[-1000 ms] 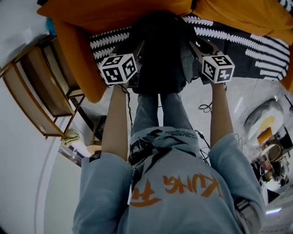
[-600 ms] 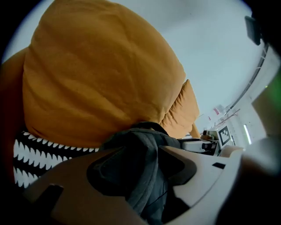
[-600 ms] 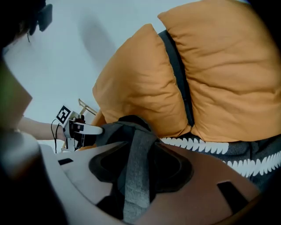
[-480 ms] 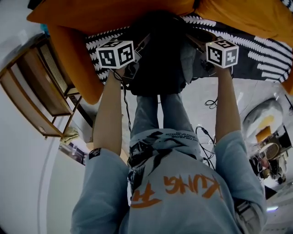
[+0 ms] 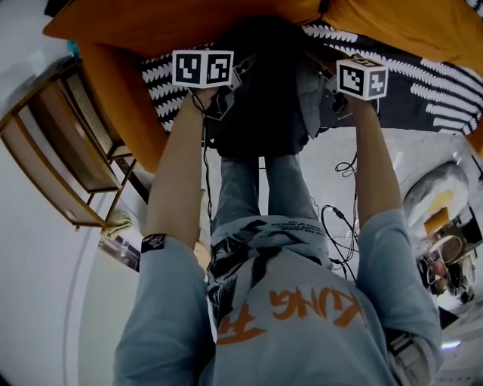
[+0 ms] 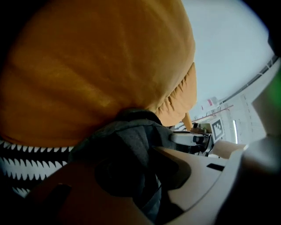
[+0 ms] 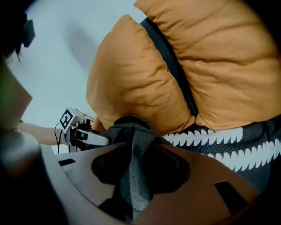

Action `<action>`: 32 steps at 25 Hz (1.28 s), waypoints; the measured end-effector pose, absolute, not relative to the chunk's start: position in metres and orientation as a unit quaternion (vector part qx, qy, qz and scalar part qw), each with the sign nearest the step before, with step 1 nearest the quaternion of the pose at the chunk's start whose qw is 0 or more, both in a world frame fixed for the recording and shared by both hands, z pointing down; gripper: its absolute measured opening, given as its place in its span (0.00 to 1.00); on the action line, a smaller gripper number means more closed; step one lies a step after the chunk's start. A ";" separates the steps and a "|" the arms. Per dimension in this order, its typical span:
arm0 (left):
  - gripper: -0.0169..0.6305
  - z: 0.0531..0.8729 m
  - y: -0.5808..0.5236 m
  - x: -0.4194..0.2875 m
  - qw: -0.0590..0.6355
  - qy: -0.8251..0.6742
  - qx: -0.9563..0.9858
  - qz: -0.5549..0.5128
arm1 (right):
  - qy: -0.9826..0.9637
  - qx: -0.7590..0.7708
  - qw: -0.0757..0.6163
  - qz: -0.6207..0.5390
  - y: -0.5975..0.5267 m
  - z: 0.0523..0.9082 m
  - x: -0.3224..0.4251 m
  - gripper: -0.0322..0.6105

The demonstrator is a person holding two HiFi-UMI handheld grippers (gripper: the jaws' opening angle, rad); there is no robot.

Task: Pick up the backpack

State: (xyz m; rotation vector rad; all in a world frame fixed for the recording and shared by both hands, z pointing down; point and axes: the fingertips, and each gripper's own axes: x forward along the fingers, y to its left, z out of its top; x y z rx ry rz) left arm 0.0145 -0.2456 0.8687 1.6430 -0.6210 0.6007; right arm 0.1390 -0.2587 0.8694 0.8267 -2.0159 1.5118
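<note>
Dark backpack [image 5: 264,113] against orange cushion [image 5: 189,22], left gripper [image 6: 134,165], right gripper [image 7: 134,169] just closed on it

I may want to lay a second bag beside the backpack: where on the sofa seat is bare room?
Free: the patterned throw right of the backpack, below the orange back cushions. Left, only a narrow strip before the armrest. The middle is crowded.

The right claw [image 7: 136,165] has just been closing and pinches a fold of the grey backpack [image 7: 131,129]; orange cushions [image 7: 131,79] rise just beyond.
</note>
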 end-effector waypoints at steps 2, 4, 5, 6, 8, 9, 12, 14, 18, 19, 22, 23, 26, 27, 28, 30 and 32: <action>0.18 0.863 -0.245 0.018 0.584 -0.262 0.721 0.267 | -0.728 0.305 0.210 0.577 -0.256 0.863 0.133 0.22; 0.15 0.855 -0.244 0.018 0.583 -0.264 0.724 0.256 | -0.728 0.295 0.189 0.589 -0.250 0.854 0.123 0.16; 0.15 0.851 -0.242 0.017 0.584 -0.266 0.725 0.248 | -0.731 0.294 0.182 0.589 -0.247 0.849 0.119 0.15; 0.14 0.845 -0.238 0.016 0.586 -0.266 0.727 0.240 | -0.734 0.293 0.177 0.587 -0.243 0.845 0.117 0.13; 0.13 0.830 -0.231 0.016 0.589 -0.260 0.731 0.227 | -0.740 0.292 0.169 0.582 -0.233 0.834 0.116 0.11; 0.13 0.820 -0.227 0.017 0.590 -0.256 0.733 0.221 | -0.743 0.292 0.165 0.579 -0.228 0.827 0.116 0.11; 0.12 0.794 -0.217 0.014 0.583 -0.251 0.744 0.207 | -0.756 0.298 0.154 0.561 -0.213 0.805 0.110 0.10; 0.12 0.782 -0.204 0.009 0.579 -0.256 0.748 0.201 | -0.768 0.303 0.153 0.544 -0.200 0.791 0.105 0.10; 0.12 0.744 -0.183 0.004 0.562 -0.245 0.769 0.182 | -0.789 0.312 0.142 0.510 -0.176 0.760 0.097 0.10; 0.12 0.733 -0.178 0.003 0.558 -0.239 0.775 0.178 | -0.793 0.315 0.139 0.503 -0.170 0.752 0.096 0.10; 0.12 0.710 -0.159 -0.002 0.548 -0.228 0.787 0.170 | -0.802 0.320 0.138 0.484 -0.153 0.727 0.090 0.10; 0.12 0.701 -0.152 -0.006 0.546 -0.225 0.789 0.166 | -0.804 0.317 0.137 0.484 -0.146 0.719 0.087 0.10; 0.12 0.677 -0.131 -0.015 0.546 -0.216 0.794 0.155 | -0.806 0.297 0.120 0.498 -0.127 0.693 0.078 0.10; 0.12 0.670 -0.124 -0.018 0.547 -0.213 0.796 0.151 | -0.808 0.290 0.116 0.500 -0.121 0.685 0.075 0.10; 0.12 0.663 -0.119 -0.021 0.546 -0.210 0.797 0.147 | -0.811 0.284 0.115 0.499 -0.117 0.677 0.072 0.10; 0.12 0.650 -0.113 -0.028 0.543 -0.205 0.801 0.143 | -0.817 0.273 0.116 0.494 -0.111 0.662 0.065 0.10; 0.12 0.639 -0.102 -0.035 0.543 -0.203 0.803 0.140 | -0.821 0.257 0.119 0.496 -0.101 0.648 0.058 0.10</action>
